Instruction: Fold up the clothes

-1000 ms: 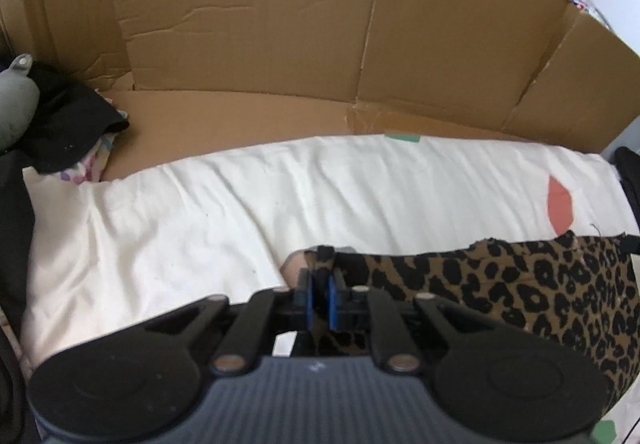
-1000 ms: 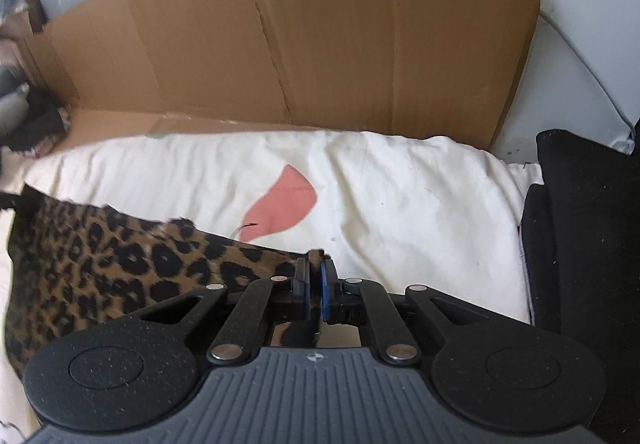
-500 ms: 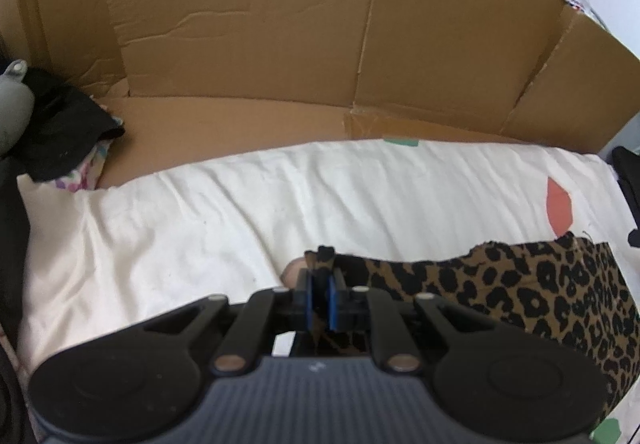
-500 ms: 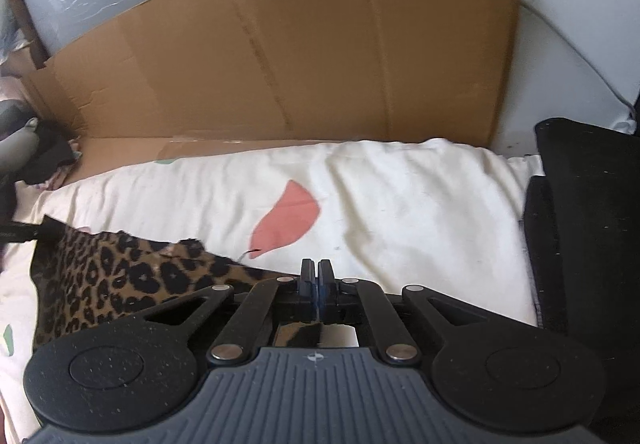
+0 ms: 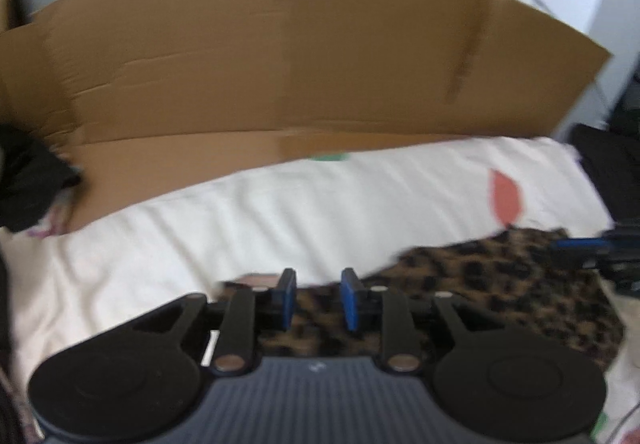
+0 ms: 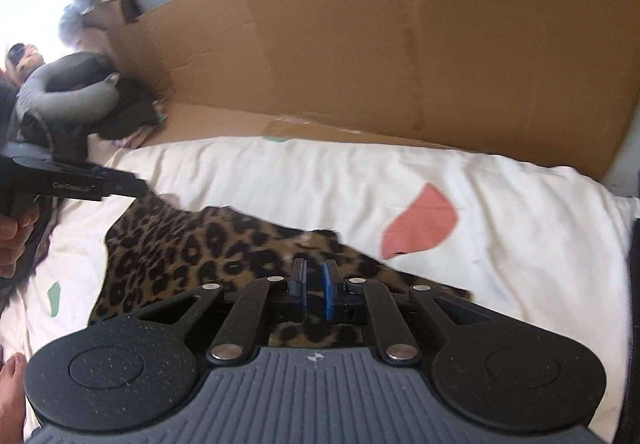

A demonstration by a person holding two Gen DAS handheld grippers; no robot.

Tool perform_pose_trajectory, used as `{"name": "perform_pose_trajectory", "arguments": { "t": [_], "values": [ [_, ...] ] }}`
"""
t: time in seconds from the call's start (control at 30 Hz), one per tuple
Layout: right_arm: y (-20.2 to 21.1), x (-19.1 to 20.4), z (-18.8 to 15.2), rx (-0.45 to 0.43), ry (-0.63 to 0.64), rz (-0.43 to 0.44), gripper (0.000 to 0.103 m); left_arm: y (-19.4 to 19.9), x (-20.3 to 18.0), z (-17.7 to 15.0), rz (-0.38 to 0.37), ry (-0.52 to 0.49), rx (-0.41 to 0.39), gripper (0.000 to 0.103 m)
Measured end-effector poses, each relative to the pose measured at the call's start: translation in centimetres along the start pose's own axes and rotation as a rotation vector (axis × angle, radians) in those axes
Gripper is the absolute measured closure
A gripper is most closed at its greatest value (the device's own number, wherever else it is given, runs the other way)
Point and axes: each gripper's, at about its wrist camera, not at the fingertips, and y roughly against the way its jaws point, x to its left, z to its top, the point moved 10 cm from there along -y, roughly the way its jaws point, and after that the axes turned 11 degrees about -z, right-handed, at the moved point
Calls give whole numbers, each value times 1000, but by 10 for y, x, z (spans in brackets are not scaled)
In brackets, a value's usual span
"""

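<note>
Two tongs just letting go of leopard-print garment (image 6: 208, 244) lying flat on cream bedsheet (image 6: 320, 179).

Left tongs (image 5: 316, 298): just opened, pads clearly apart, cloth below and beyond, not pinched.

Right tongs (image 6: 314, 294): just easing open, narrow gap, fabric beneath, apparently free.

Both angled steeply down over near hem.

Best next: clear cloth before lifting, avoid dragging fold; regrip at corners.

You get soft daylight; in the right wrist view, glare blows out at ten o'clock. Motion blur smears the cardboard (image 5: 304, 55) in the left view. Fisheye curves and darkens corners.
</note>
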Motion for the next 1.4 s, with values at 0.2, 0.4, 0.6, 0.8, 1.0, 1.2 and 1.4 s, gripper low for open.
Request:
{"name": "perform_pose_trajectory", "arguments": {
  "t": [0.2,0.4,0.6,0.8,1.0,1.2,1.4],
  "values": [
    [-7,21,-10,19,63,4,94,-10,-57,-8,-95,-102,20,77],
    [-19,19,-12,18,94,-28,83,-32,-73,-21,-108,-141,57,78],
    [-30,16,-8,18,101,-43,83,-47,-71,-21,-104,-121,47,78],
    [-40,19,2,-4,116,-54,83,-56,-69,-15,-105,-102,36,79],
    [-48,17,-1,-3,135,-30,83,-66,-62,-18,-133,-62,37,80],
    [-51,16,-5,-8,161,-12,84,-67,-61,-22,-128,-43,18,80],
    [-52,19,-8,-16,188,-30,84,-59,-66,-7,-168,-37,37,92]
  ]
}}
